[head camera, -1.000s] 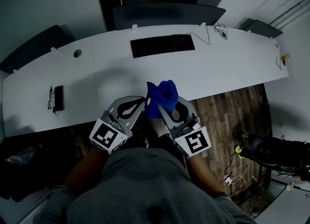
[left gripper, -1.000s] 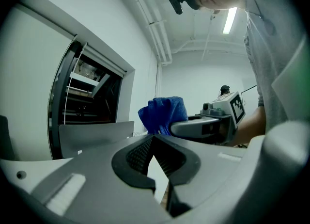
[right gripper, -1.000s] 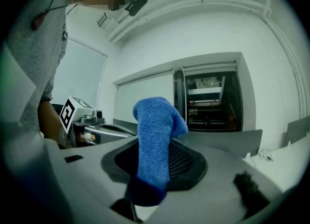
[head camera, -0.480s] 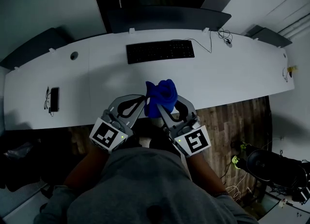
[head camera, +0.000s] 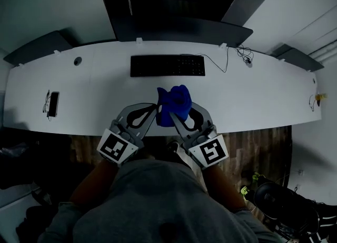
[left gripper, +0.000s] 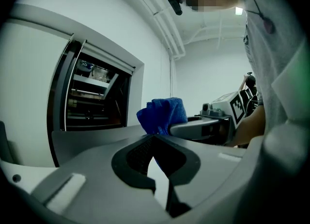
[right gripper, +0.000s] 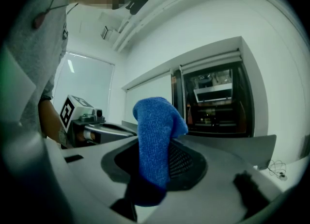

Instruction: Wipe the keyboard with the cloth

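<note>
A black keyboard (head camera: 167, 66) lies on the long white desk (head camera: 105, 94), toward its far edge. A bunched blue cloth (head camera: 174, 105) is held over the desk's near edge, short of the keyboard, and my right gripper (head camera: 177, 117) is shut on it. In the right gripper view the cloth (right gripper: 155, 136) stands up from between the jaws of the right gripper (right gripper: 157, 172). My left gripper (head camera: 153, 111) hangs close beside it on the left, shut with nothing in it. The left gripper view shows its jaws (left gripper: 155, 143) together and the cloth (left gripper: 162, 115) just beyond them.
A dark monitor (head camera: 179, 26) stands behind the keyboard. A phone (head camera: 52, 103) lies at the desk's left, a cable coil (head camera: 243, 56) at the back right. Wooden floor (head camera: 258, 142) and a chair base (head camera: 281, 202) show on the right.
The desk and keyboard have come closer and lower in the head view as the person moved toward them. Both grippers keep the same pose, the cloth still in the right one.
</note>
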`<state>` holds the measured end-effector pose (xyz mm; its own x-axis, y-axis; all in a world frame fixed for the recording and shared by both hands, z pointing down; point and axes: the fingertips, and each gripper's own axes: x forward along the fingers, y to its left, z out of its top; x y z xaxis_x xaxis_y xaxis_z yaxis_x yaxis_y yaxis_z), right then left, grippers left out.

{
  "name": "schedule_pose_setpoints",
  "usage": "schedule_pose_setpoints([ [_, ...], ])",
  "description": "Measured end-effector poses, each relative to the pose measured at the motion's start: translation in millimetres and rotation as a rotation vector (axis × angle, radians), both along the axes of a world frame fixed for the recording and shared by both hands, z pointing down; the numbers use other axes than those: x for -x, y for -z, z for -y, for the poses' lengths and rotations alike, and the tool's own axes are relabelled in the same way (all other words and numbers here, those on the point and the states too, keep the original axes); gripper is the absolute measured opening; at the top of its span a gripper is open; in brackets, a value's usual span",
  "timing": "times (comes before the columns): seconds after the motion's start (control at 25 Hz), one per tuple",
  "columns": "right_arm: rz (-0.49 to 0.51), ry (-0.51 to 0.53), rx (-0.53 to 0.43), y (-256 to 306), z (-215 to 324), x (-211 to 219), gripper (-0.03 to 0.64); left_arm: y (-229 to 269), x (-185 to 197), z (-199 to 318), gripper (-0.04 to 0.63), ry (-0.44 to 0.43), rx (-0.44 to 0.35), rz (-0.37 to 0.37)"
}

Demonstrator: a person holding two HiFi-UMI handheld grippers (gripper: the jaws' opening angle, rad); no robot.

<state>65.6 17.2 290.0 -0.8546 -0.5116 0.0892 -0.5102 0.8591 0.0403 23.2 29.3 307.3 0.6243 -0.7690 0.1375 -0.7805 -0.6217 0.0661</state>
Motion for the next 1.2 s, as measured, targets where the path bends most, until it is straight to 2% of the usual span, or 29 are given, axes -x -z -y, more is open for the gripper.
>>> schedule_pose_setpoints([
  [0.48, 0.008, 0.111, 0.037, -8.8, 32.2, -35.6, 0.14, 1.6, -36.3, 21.0, 0.008, 0.112, -0.026, 0.007],
  [0.6, -0.003, 0.102, 0.072, -15.9, 42.0, -39.9, 0.14, -4.0, -38.2, 25.4, 0.008, 0.141, 0.026, 0.006],
  [0.72, -0.008, 0.096, 0.088, -20.2, 51.7, -36.8, 0.14, -10.5, -32.4, 31.9, 0.008, 0.157, 0.028, 0.017],
  [0.88, -0.026, 0.104, 0.099, -29.3, 61.0, -23.2, 0.14, -16.1, -20.0, 41.8, 0.008, 0.152, 0.034, -0.003],
  [1.0, -0.058, 0.108, 0.093, -35.5, 70.4, -10.8, 0.14, -24.7, -6.3, 51.2, 0.008, 0.16, 0.061, -0.008],
  [1.2, -0.091, 0.117, 0.056, -45.9, 96.2, 10.8, 0.14, -39.1, 17.6, 79.1, 0.008, 0.148, 0.044, 0.002],
])
